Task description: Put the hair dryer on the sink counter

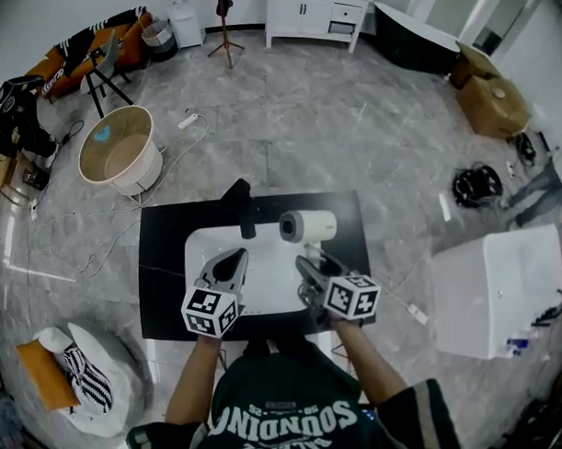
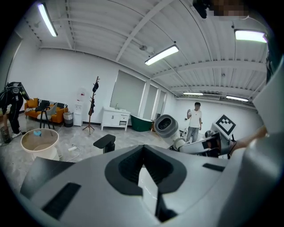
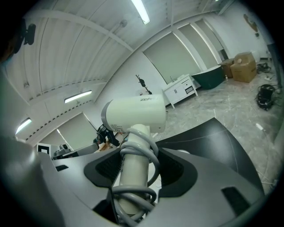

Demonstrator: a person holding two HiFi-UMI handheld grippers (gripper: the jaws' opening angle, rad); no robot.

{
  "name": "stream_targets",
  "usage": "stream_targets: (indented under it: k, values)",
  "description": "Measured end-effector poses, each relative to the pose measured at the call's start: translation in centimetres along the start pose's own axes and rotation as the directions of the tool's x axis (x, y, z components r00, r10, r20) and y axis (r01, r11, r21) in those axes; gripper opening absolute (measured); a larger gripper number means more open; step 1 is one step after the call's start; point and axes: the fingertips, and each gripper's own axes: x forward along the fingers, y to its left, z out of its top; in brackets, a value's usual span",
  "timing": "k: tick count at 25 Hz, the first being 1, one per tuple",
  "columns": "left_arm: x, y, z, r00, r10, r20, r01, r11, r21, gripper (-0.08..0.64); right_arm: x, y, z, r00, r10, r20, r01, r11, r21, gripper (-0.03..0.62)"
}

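The white hair dryer (image 1: 308,226) (image 3: 135,116) is held by its handle, barrel on top, near the back right of the white sink basin (image 1: 270,288). Its grey cord is coiled round the handle. My right gripper (image 1: 309,264) (image 3: 133,177) is shut on that handle. My left gripper (image 1: 232,259) (image 2: 144,173) is over the basin's left side, shut with nothing in it. In the left gripper view the dryer (image 2: 166,125) shows to the right. The black sink counter (image 1: 165,261) surrounds the basin. I cannot tell whether the dryer touches the counter.
A black faucet (image 1: 247,216) (image 2: 104,142) stands at the basin's back edge, left of the dryer. On the floor are a round tub (image 1: 118,149), a white box (image 1: 500,291), a bag (image 1: 82,378) and cables. A person (image 2: 194,122) stands farther off.
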Motion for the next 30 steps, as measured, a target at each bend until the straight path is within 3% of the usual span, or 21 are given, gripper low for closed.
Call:
stream_targets:
  k: [12, 19, 30]
  values:
    - [3.8, -0.5, -1.9, 0.999, -0.007, -0.046, 0.005, 0.999, -0.041, 0.002, 0.8, -4.7, -1.0, 0.997, -0.061, -0.043, 0.060, 0.998, -0.022, 0.244]
    - [4.7, -0.8, -3.2, 0.997, 0.005, -0.081, -0.010, 0.998, -0.064, 0.001, 2.0, -8.9, -1.1, 0.987, -0.141, -0.079, 0.141, 0.990, -0.004, 0.244]
    - [4.9, 0.7, -4.0, 0.992, 0.064, -0.108, -0.073, 0.993, -0.089, 0.000, 6.6, -15.7, 1.4, 0.951, -0.275, -0.143, 0.255, 0.956, -0.145, 0.244]
